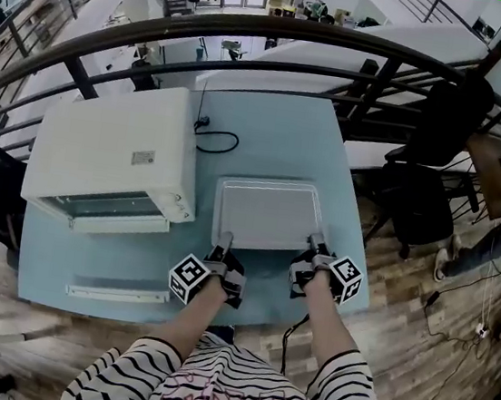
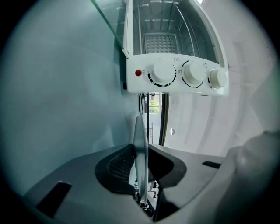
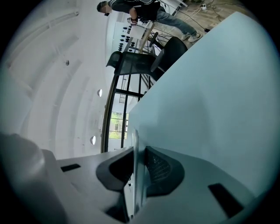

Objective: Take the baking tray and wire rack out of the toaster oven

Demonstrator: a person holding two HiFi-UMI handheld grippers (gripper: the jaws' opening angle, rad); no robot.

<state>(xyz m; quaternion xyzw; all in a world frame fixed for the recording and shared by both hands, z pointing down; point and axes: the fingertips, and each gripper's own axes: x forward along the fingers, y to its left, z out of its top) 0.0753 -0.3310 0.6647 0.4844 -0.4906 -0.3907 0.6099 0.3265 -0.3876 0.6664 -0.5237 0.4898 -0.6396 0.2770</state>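
The pale grey baking tray lies level over the light blue table, to the right of the white toaster oven. My left gripper is shut on the tray's near rim at its left corner. My right gripper is shut on the same rim at its right corner. In the left gripper view the tray shows as a thin sheet edge-on between the pads of the gripper. The right gripper view shows the same thin tray edge. The wire rack sits inside the open oven.
The oven's glass door hangs open toward me, its white handle near the table's front edge. A black cable loops behind the oven. A dark railing runs behind the table. A black chair stands off the table's right side.
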